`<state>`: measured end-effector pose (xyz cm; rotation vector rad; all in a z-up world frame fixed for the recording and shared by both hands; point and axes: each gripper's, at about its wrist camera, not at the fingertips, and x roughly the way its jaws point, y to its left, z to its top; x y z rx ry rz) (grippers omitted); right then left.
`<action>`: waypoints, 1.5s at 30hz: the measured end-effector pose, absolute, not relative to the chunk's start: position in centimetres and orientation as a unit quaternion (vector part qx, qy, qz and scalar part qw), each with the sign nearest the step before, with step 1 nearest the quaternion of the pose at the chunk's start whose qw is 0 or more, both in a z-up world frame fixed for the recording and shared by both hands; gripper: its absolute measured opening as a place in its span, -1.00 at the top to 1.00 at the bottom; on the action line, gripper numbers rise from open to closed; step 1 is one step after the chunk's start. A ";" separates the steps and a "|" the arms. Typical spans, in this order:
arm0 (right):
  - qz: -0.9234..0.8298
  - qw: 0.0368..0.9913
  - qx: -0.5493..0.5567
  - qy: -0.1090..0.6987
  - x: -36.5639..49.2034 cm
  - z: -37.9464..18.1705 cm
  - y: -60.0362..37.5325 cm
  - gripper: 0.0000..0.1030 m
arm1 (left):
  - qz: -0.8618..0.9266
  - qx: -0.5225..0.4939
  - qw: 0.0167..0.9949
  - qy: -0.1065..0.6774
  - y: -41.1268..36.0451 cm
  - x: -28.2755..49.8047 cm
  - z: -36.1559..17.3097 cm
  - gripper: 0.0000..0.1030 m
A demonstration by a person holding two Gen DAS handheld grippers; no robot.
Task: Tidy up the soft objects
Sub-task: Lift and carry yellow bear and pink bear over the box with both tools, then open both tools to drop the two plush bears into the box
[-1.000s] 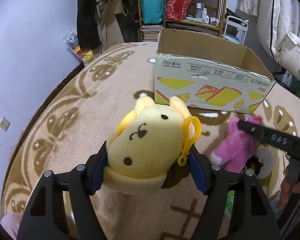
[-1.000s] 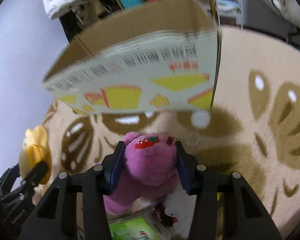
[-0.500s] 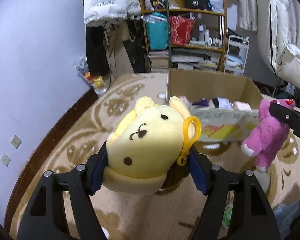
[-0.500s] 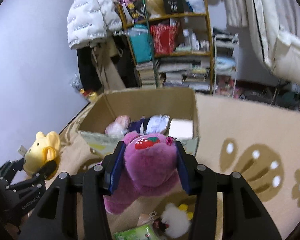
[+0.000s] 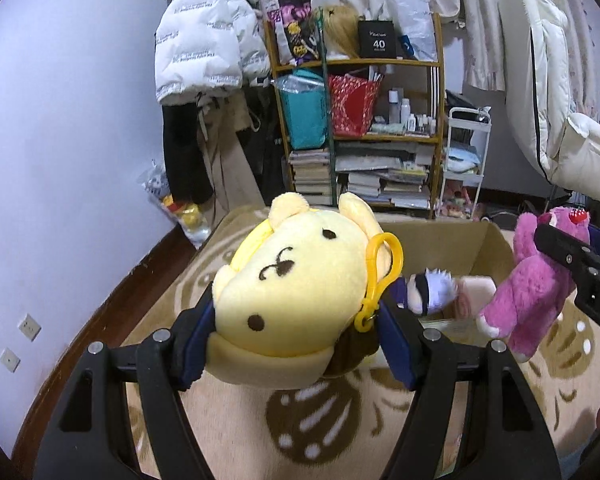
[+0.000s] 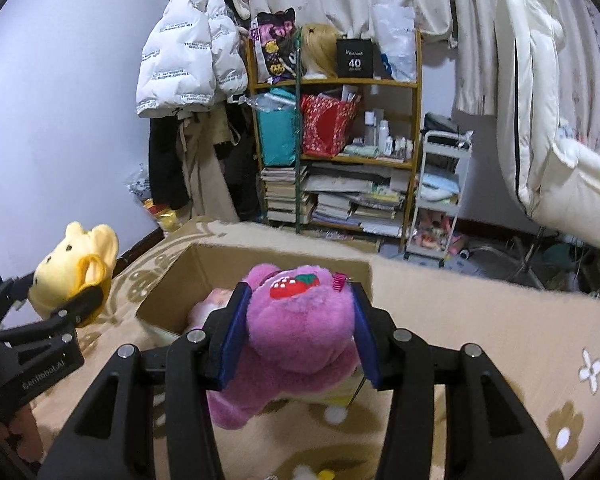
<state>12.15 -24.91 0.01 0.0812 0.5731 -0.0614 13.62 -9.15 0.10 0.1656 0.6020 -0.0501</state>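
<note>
My left gripper is shut on a yellow dog plush with a yellow clip, held up in the air before the open cardboard box. My right gripper is shut on a pink bear plush with a strawberry patch, held above the near edge of the box. The bear also shows at the right of the left wrist view, and the yellow plush at the left of the right wrist view. Inside the box lie a small doll with white hair and other soft things.
The box stands on a beige patterned rug. A wooden shelf with books, bags and bottles is behind it, with a white jacket hanging at its left. A white cart stands by the shelf. A small white toy lies on the rug.
Both grippers have risen from near the rug with their plushes. The box now appears lower and from above, with its inside in view.
</note>
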 end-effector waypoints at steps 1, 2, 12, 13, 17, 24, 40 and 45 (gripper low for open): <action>-0.035 0.959 0.035 0.280 12.5 0.2 -25.0 0.00 | -0.025 0.083 0.952 0.293 -9.4 14.0 0.3 -0.39; -0.038 0.959 0.031 0.278 12.9 0.4 -25.1 0.00 | -0.025 0.085 0.953 0.290 -9.7 14.5 0.4 -0.39; -0.057 0.957 0.001 0.283 16.6 -0.2 -25.6 -0.01 | -0.038 0.073 0.947 0.310 -11.3 19.7 -1.3 -0.39; -0.054 0.957 0.006 0.286 16.8 -0.4 -25.8 -0.01 | -0.041 0.070 0.946 0.314 -11.4 20.1 -1.5 -0.39; -0.066 0.953 0.004 0.295 17.6 -1.1 -26.2 -0.02 | -0.049 0.080 0.940 0.329 -12.3 21.2 -2.3 -0.40; -0.053 0.941 0.013 0.334 19.0 -2.9 -26.6 -0.03 | -0.051 0.107 0.930 0.349 -13.2 21.6 -4.2 -0.50; -0.046 0.941 0.038 0.333 17.0 -2.6 -27.4 -0.63 | -0.084 0.101 0.925 0.358 -13.7 20.3 -4.4 -0.92; -0.050 0.941 0.043 0.333 16.4 -2.2 -27.5 -0.65 | -0.077 0.106 0.926 0.354 -13.5 19.2 -3.6 -0.93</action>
